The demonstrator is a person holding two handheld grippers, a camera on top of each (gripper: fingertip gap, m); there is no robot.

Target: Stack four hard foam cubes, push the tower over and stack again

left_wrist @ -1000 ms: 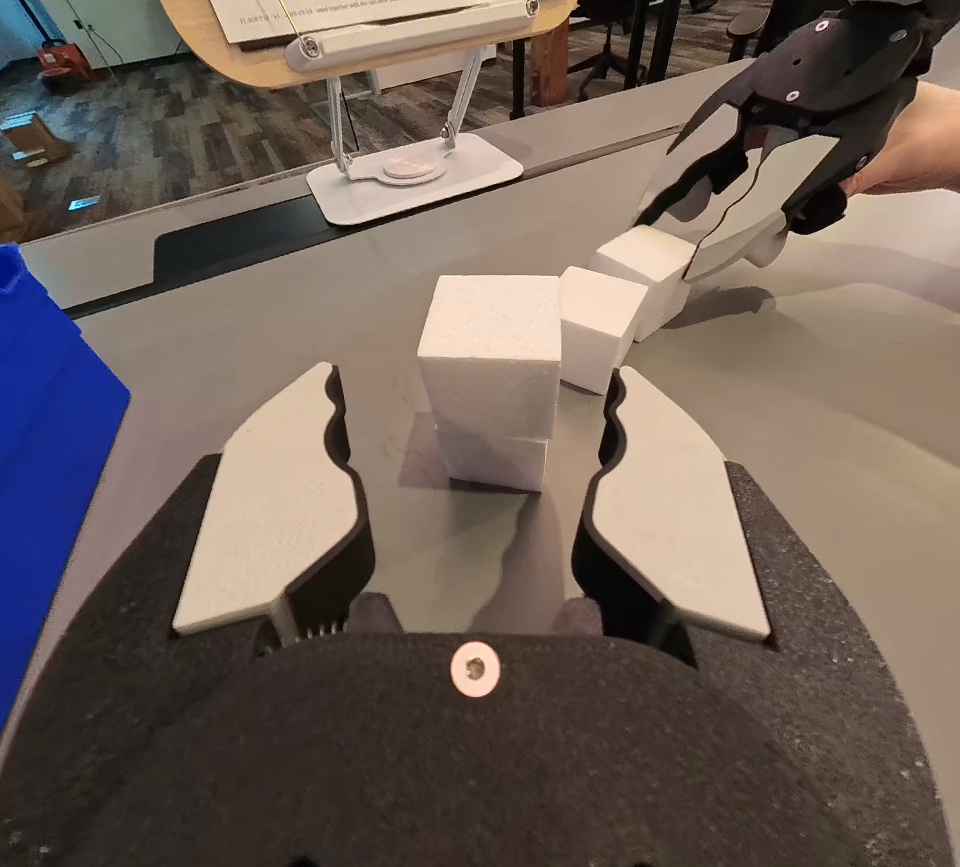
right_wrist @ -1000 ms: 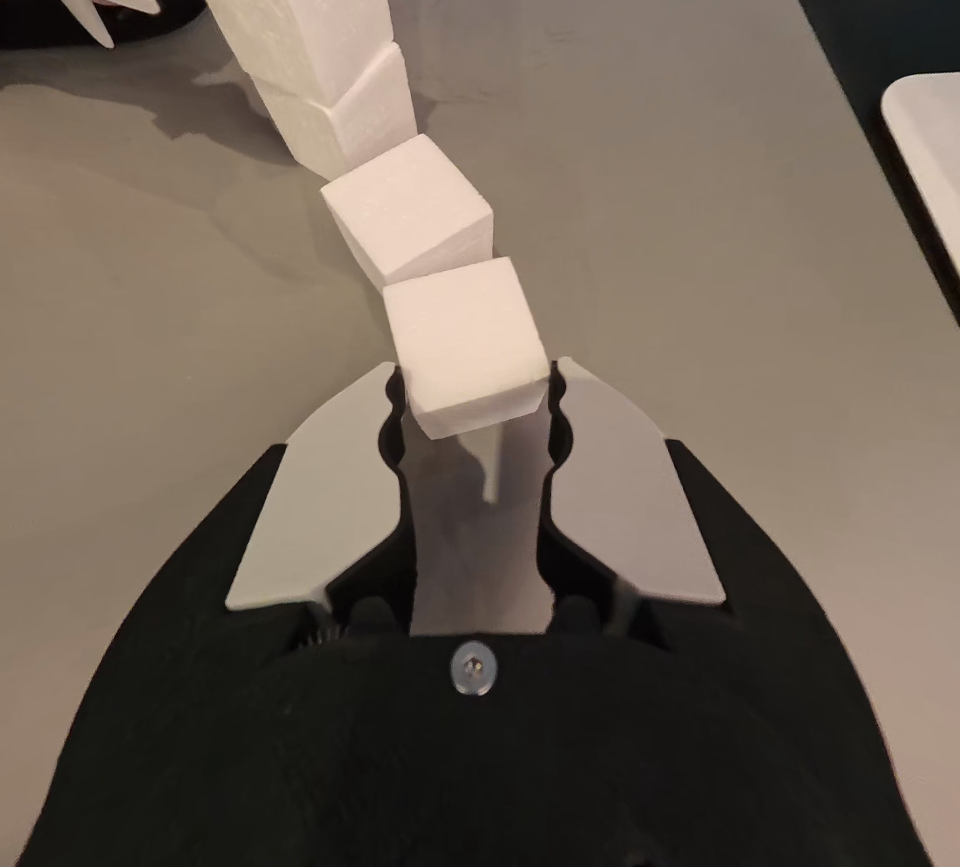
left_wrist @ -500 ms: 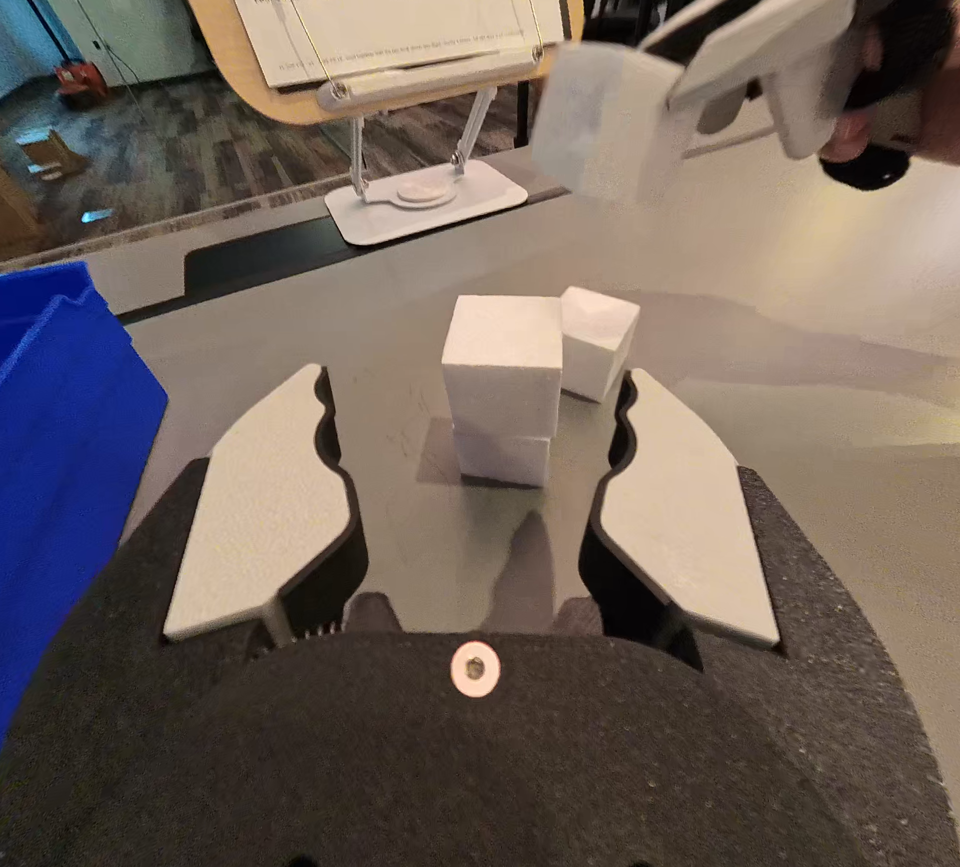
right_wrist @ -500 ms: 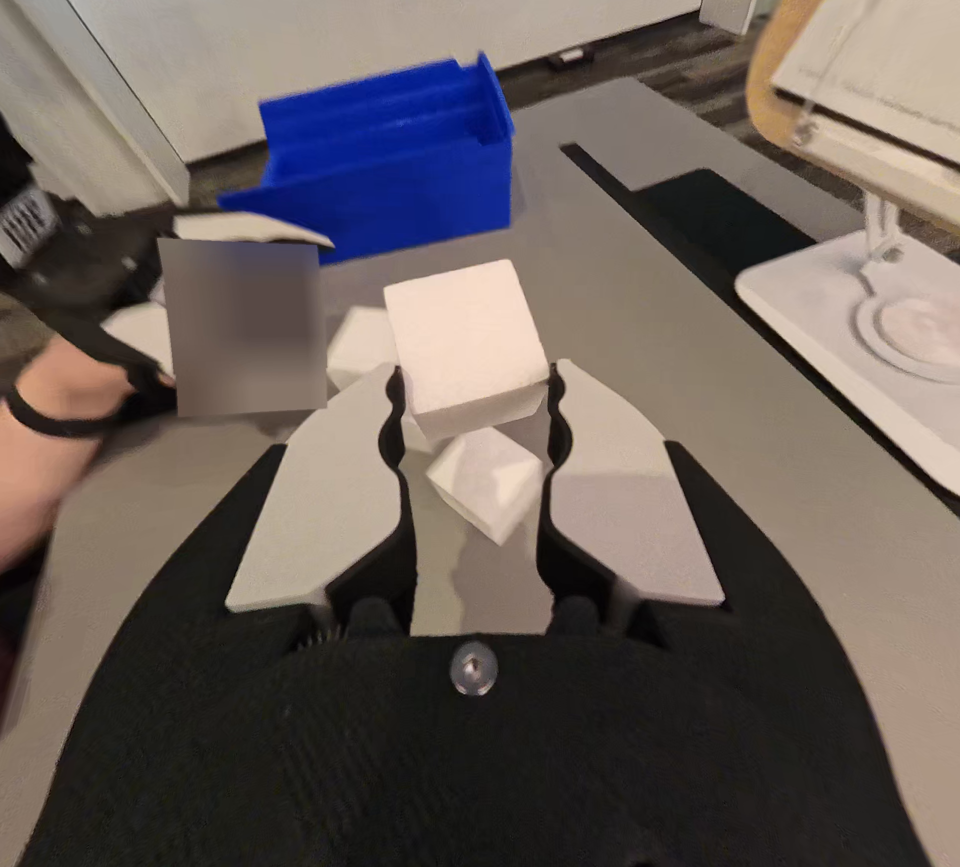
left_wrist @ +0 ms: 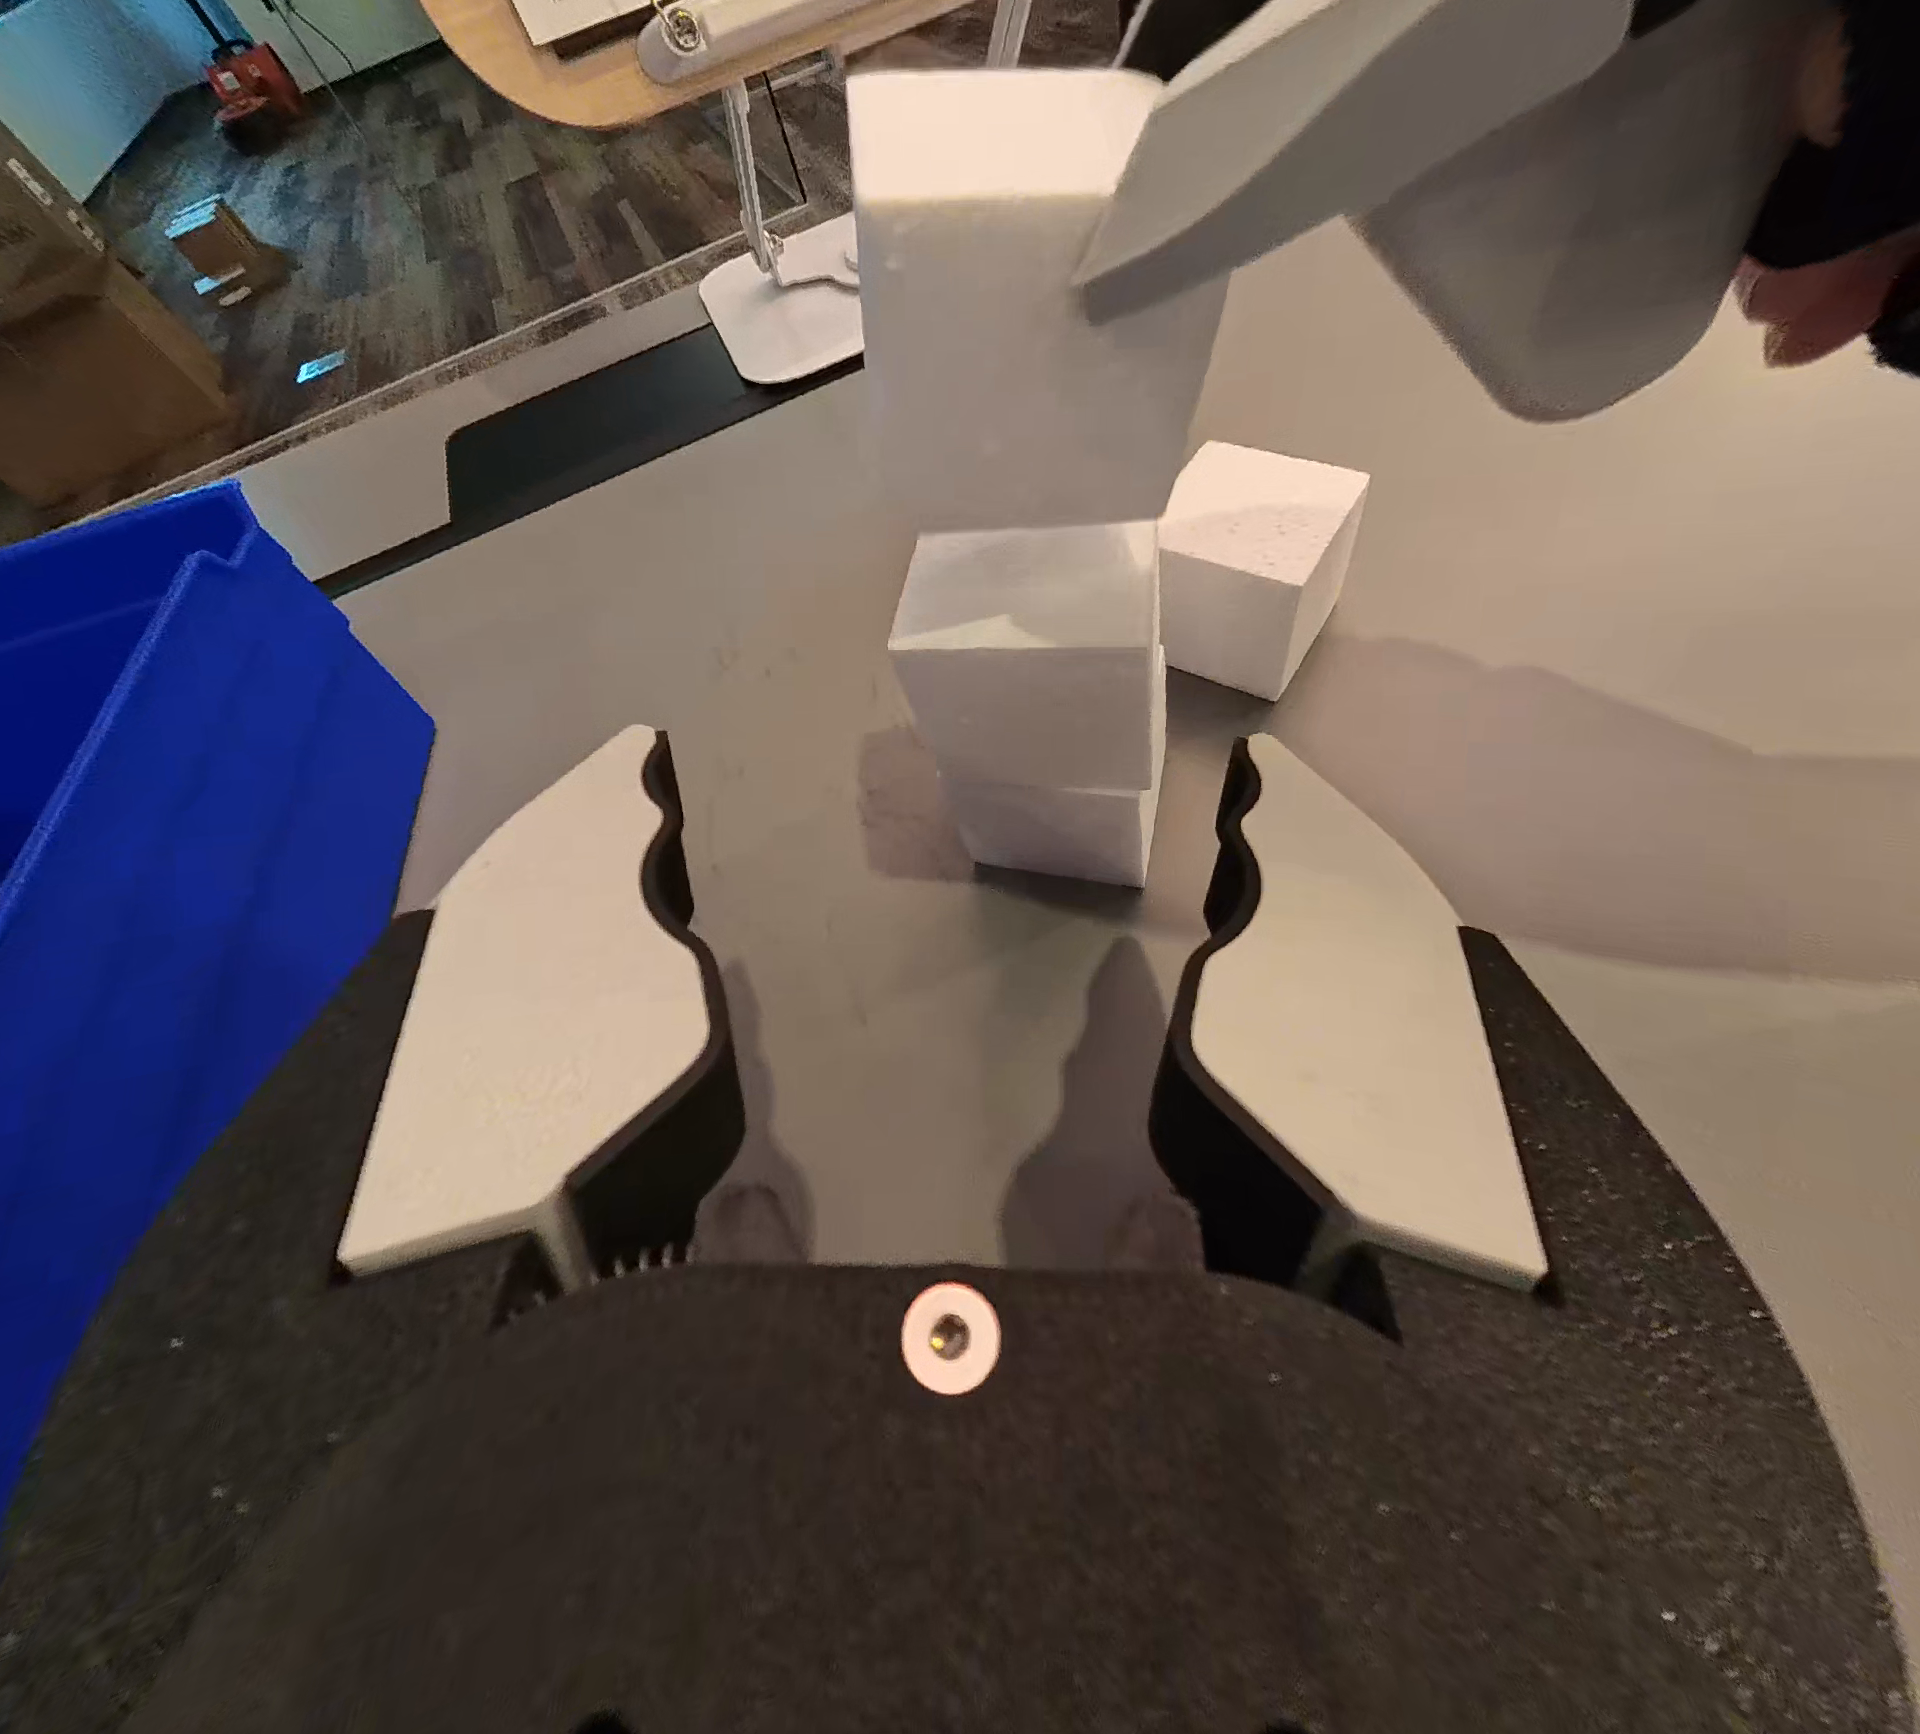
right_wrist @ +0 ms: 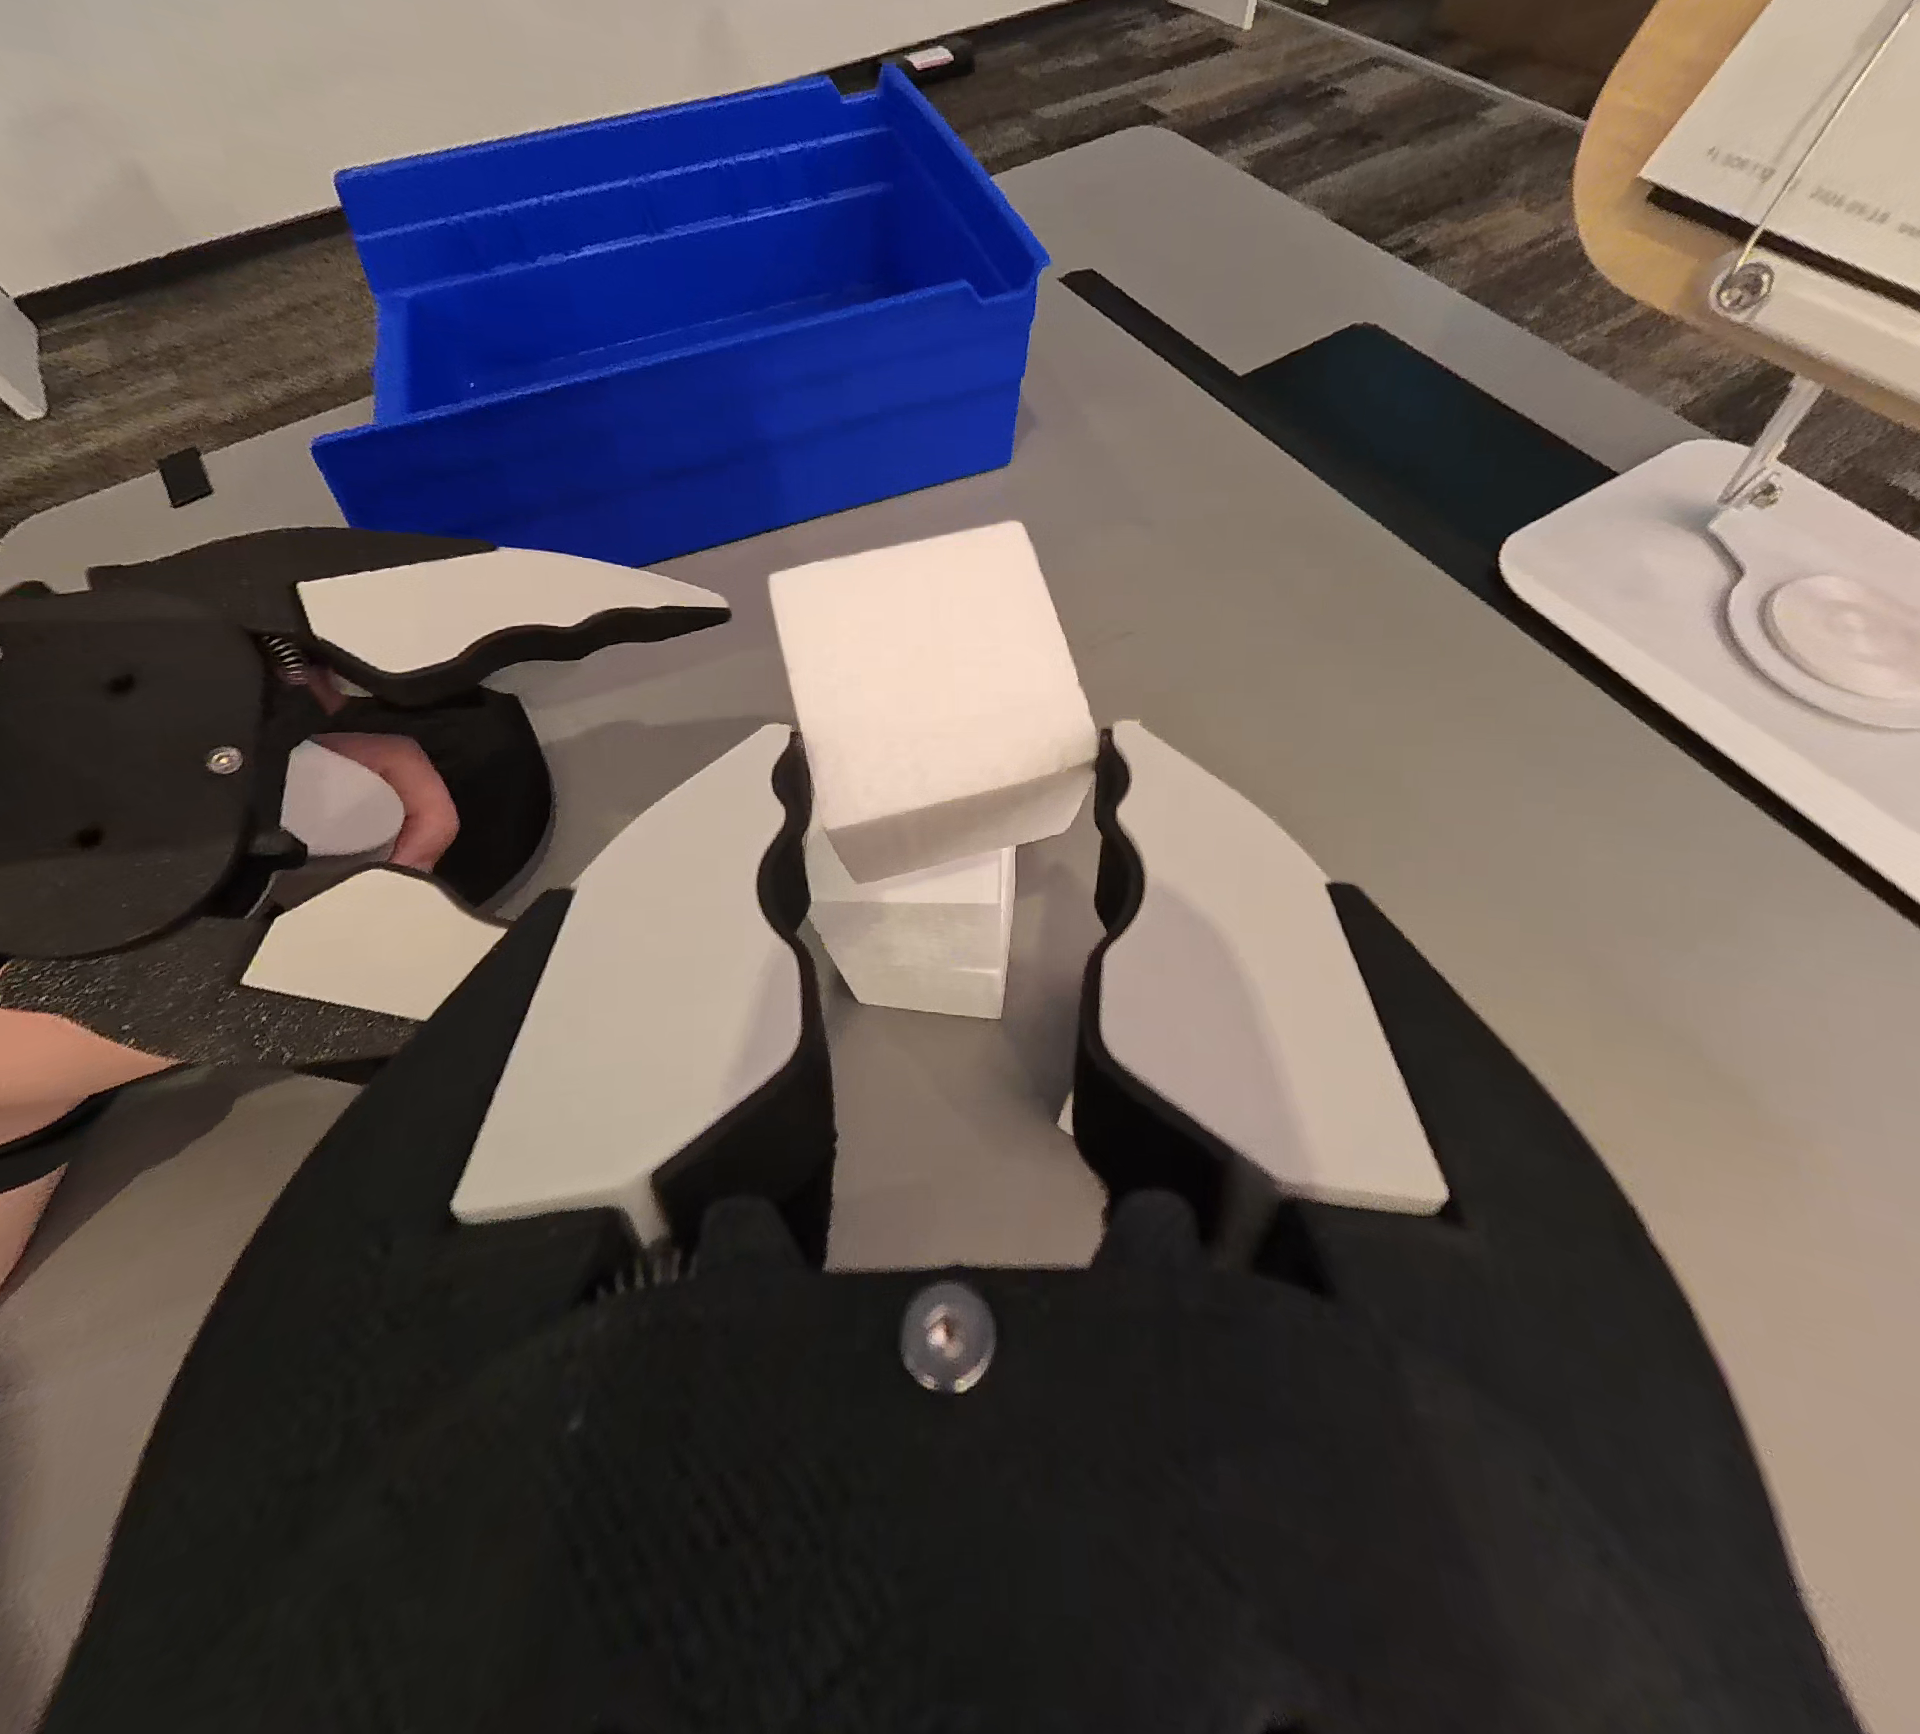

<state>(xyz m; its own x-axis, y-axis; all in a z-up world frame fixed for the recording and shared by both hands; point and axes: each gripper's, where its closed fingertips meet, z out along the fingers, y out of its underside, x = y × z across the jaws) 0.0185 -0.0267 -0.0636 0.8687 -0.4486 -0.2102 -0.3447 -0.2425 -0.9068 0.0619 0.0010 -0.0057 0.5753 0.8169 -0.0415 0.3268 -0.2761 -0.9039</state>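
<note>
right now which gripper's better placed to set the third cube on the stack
Right. The right gripper is shut on a foam cube held just above the two-cube stack. The left gripper is open and empty, low in front of the stack.

The held cube hides most of the stacked cubes beneath it

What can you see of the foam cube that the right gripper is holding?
The held cube is white hard foam with a fine grainy surface and sharp edges. The right gripper is shut on its lower sides. It hangs slightly tilted just above the two-cube stack, apparently not resting on it yet.
</note>
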